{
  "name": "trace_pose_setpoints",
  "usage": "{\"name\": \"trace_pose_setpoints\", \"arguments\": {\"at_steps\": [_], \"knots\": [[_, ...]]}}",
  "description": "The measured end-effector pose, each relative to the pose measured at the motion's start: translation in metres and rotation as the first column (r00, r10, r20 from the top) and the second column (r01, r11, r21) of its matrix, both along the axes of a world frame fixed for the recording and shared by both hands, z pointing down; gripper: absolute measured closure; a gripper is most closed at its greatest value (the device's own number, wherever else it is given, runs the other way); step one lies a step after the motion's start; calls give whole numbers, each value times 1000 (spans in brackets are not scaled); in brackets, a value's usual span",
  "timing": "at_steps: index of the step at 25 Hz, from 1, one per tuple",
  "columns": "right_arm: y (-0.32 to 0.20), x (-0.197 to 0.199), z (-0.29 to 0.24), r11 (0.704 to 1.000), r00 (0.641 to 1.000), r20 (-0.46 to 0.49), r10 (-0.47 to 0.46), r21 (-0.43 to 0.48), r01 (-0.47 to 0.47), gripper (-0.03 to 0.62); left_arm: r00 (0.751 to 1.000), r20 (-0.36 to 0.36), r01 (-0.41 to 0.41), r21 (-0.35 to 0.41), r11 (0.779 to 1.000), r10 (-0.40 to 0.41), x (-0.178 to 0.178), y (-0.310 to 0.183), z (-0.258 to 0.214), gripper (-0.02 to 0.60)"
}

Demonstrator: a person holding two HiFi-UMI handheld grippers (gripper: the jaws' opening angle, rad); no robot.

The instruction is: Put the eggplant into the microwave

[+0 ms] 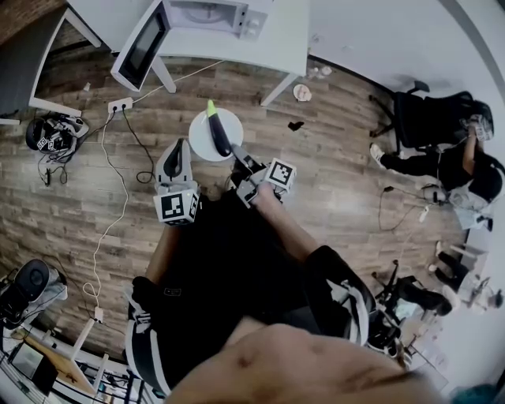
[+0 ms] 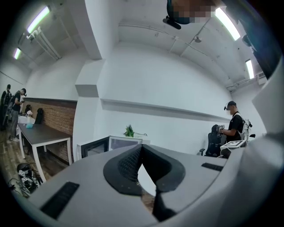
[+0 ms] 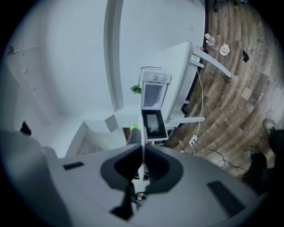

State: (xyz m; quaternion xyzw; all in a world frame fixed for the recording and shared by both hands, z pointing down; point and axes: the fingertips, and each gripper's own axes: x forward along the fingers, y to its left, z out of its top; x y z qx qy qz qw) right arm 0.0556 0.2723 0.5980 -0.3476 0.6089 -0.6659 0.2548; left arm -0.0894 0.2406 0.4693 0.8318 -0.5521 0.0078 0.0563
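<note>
A dark eggplant [image 1: 216, 131] with a green tip lies on a small round white table [image 1: 199, 132]. Beyond it a white microwave [image 1: 211, 13] stands on a white table, its door [image 1: 140, 46] swung open. My right gripper [image 1: 240, 162] is shut at the eggplant's near end and holds nothing. The right gripper view shows the eggplant [image 3: 134, 133] just past the shut jaws [image 3: 142, 148], with the microwave [image 3: 154, 95] beyond. My left gripper [image 1: 177, 151] hangs left of the round table, shut and empty [image 2: 141, 148]. The left gripper view shows the microwave [image 2: 108, 145] ahead.
The white table [image 1: 278, 49] has slanted legs. A power strip [image 1: 120, 104] and cables trail over the wood floor at left, beside a pile of gear [image 1: 51, 134]. A person [image 1: 454, 162] sits by an office chair at right. Small items [image 1: 302, 92] lie near a table leg.
</note>
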Motion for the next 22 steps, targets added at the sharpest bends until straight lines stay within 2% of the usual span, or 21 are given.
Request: {"name": "trace_pose_setpoints", "arguments": {"at_steps": [12, 22], "knots": [[0, 37, 3, 999, 999, 7, -53, -4, 53, 553, 998, 12, 64, 10, 998, -64, 37, 9, -3, 549], [-12, 50, 9, 994, 994, -11, -106, -15, 106, 553, 995, 24, 99, 6, 995, -99, 58, 14, 1, 549]]}}
